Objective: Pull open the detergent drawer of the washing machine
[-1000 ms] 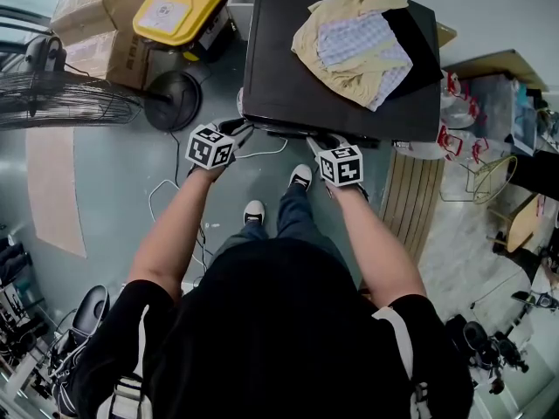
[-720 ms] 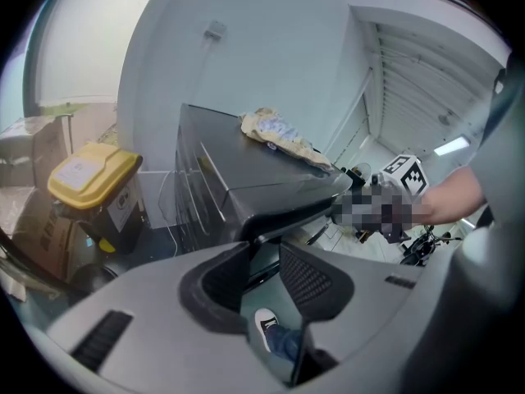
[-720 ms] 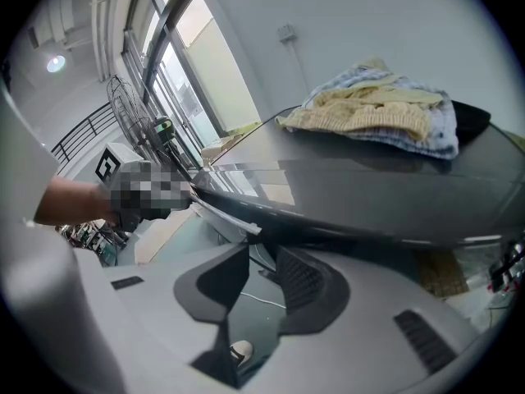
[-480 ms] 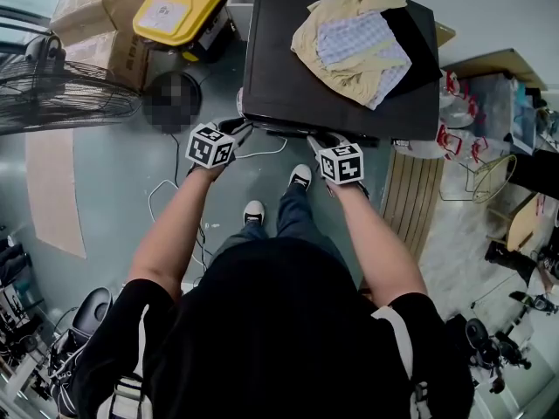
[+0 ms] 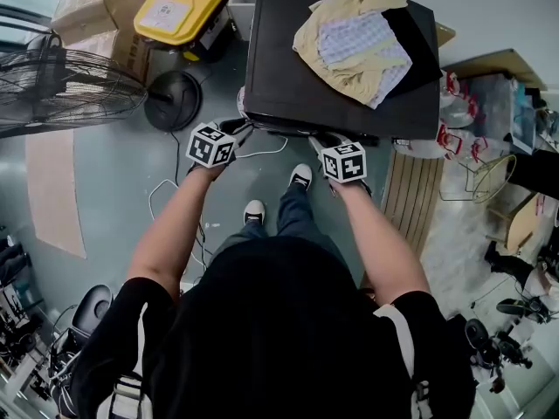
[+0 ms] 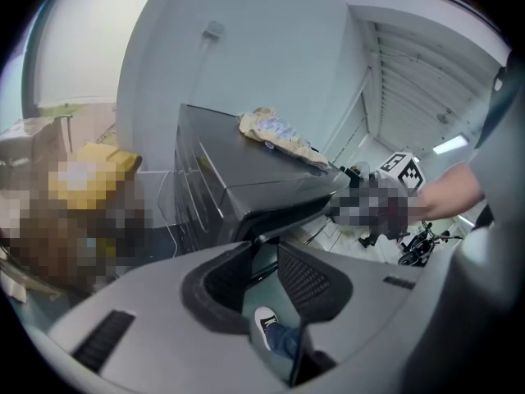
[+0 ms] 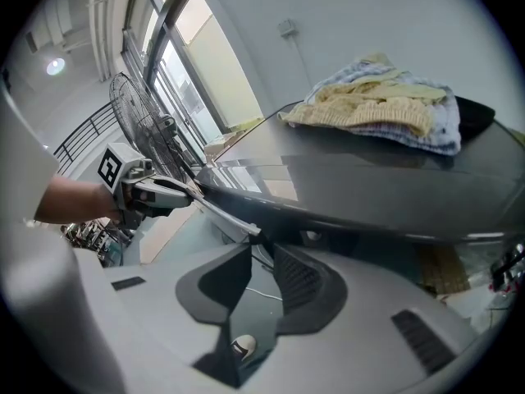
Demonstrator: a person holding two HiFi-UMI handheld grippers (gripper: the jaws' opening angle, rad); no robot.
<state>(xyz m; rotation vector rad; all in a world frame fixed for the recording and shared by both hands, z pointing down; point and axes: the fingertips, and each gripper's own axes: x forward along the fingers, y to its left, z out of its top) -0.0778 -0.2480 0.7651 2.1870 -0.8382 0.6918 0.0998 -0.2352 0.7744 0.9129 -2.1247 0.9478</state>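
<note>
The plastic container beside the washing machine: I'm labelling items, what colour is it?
Yellow; the container shows best in the head view.

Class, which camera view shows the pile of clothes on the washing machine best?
Head view: the whole pile of clothes from above. Right gripper view shows it side-on; left gripper view, small and distant.

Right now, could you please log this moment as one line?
left gripper: jaws just closing, washer front edge between tips, not clamped | right gripper: same | clothes: on washer top
</note>
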